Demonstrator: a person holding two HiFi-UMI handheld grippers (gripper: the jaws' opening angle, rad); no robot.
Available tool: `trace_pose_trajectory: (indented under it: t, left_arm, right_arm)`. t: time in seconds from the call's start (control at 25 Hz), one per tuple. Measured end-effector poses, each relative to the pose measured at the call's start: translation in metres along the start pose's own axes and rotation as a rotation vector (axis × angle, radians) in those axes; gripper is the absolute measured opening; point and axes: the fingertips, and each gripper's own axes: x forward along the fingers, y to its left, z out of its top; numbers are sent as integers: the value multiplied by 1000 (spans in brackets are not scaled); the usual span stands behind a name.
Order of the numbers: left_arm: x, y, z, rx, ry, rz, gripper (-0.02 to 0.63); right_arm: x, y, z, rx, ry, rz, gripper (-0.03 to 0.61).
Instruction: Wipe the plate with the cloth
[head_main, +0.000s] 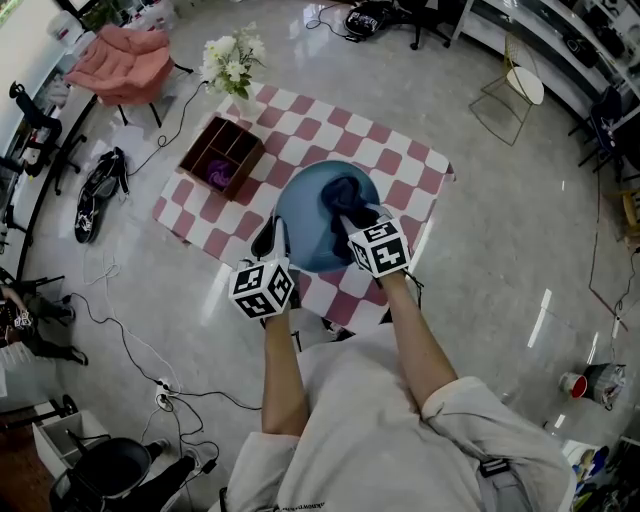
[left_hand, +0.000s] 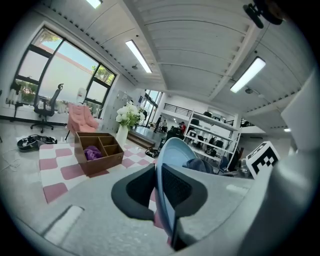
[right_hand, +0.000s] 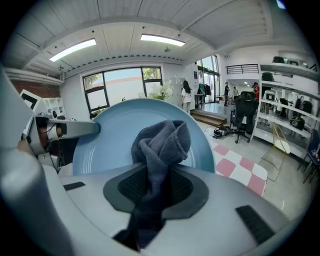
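Note:
A light blue plate (head_main: 305, 220) is held up above the checkered mat, tilted on edge. My left gripper (head_main: 272, 240) is shut on its left rim; in the left gripper view the plate (left_hand: 172, 150) stands edge-on between the pads. My right gripper (head_main: 352, 215) is shut on a dark grey-blue cloth (head_main: 345, 192) that rests against the plate's face. In the right gripper view the bunched cloth (right_hand: 162, 142) sticks up from the jaws in front of the plate (right_hand: 112, 140), and the left gripper (right_hand: 75, 129) clamps the rim at left.
A pink-and-white checkered mat (head_main: 310, 150) lies on the floor. On its left corner stands a wooden divided box (head_main: 222, 157) holding a purple cloth. White flowers (head_main: 232, 62) stand behind it. A pink chair (head_main: 122, 62), a bag and cables lie to the left.

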Motion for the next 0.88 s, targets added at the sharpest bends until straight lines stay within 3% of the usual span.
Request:
trace_pose_trajectory:
  t: [0.48, 0.88]
  left_arm:
    - [-2, 15, -19, -75, 35, 24, 37]
    - [8, -7, -48, -47, 129, -45, 36]
  right_arm:
    - [16, 65, -9, -126, 50, 111, 98]
    - [22, 88, 0, -114, 20, 150, 98]
